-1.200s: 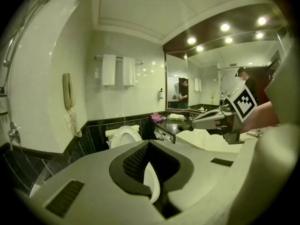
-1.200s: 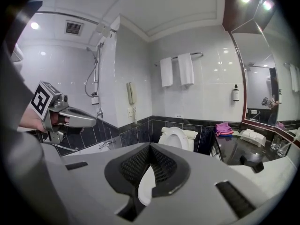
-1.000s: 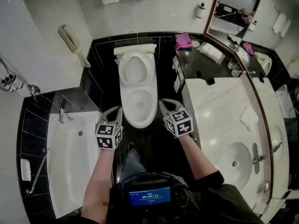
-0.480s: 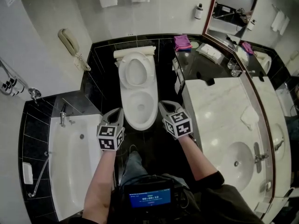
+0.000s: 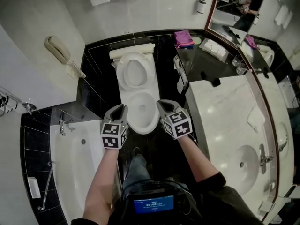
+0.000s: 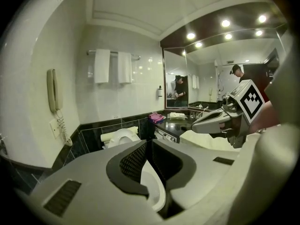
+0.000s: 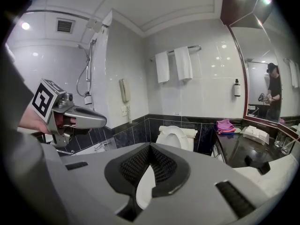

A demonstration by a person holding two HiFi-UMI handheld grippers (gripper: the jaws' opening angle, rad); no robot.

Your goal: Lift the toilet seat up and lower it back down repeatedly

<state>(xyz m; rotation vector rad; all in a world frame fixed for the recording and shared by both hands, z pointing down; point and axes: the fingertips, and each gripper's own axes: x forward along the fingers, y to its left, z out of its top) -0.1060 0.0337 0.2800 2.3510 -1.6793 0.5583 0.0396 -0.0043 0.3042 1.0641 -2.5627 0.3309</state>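
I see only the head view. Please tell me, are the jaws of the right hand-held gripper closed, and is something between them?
Observer: Yes. In its own view the right hand-held gripper has its jaws together, nothing between them.
Operator: And the left one?
Observer: The left hand-held gripper has just been opening its jaws; they are a thin slit apart, nothing between them.
Operator: Does it touch the toilet?
Observer: No. The right gripper view shows it in the air, apart from the toilet.
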